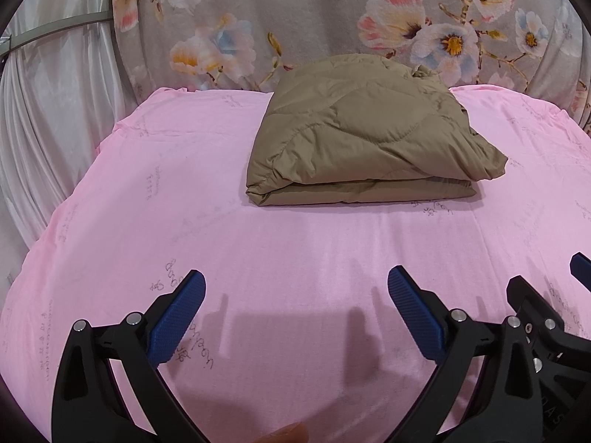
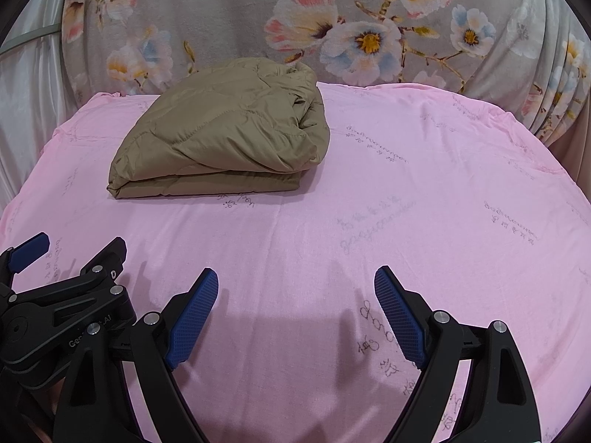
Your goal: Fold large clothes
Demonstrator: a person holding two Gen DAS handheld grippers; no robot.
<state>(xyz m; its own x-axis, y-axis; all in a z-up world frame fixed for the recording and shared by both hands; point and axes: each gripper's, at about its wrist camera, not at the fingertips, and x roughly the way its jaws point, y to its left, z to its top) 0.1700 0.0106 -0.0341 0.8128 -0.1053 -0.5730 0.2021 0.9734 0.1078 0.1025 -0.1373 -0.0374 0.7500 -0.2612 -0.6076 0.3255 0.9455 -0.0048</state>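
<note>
An olive-brown quilted jacket lies folded into a thick rectangle at the far middle of the pink sheet; it also shows in the right wrist view, far left. My left gripper is open and empty, hovering over the near sheet, well short of the jacket. My right gripper is open and empty, beside the left one, also near the front. The left gripper shows at the left edge of the right wrist view. One blue tip of the right gripper's fingers shows in the left wrist view.
A grey floral cloth hangs behind the bed. A white curtain hangs at the left. The floral cloth drapes down at the far right. Pink sheet stretches to the jacket's right.
</note>
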